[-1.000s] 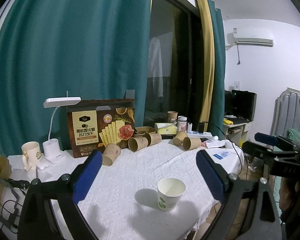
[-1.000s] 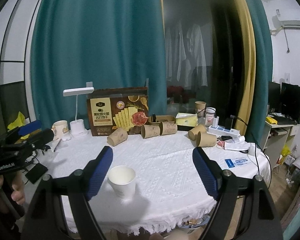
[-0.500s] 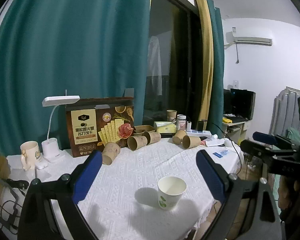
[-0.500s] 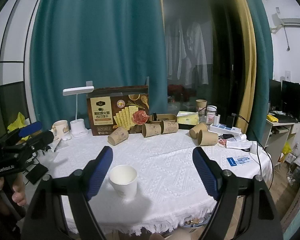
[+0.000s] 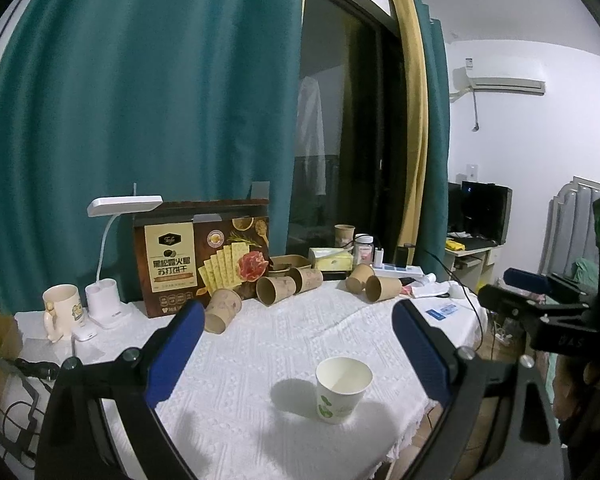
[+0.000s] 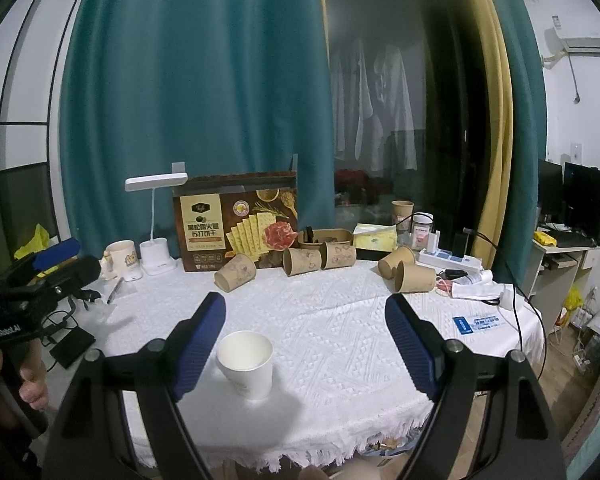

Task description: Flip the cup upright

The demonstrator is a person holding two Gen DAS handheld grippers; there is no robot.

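White cup (image 6: 246, 364) upright already, near table (image 6: 340, 320) front edge, at 7 o'clock from centre in right view. Left gripper (image 5: 296, 344) and right gripper (image 6: 306, 340): jaws wide, holding nothing. Risk probably: knocking cup off edge with careless pad; brown cups (image 6: 302, 261) lying at 12 o'clock, easy to roll.
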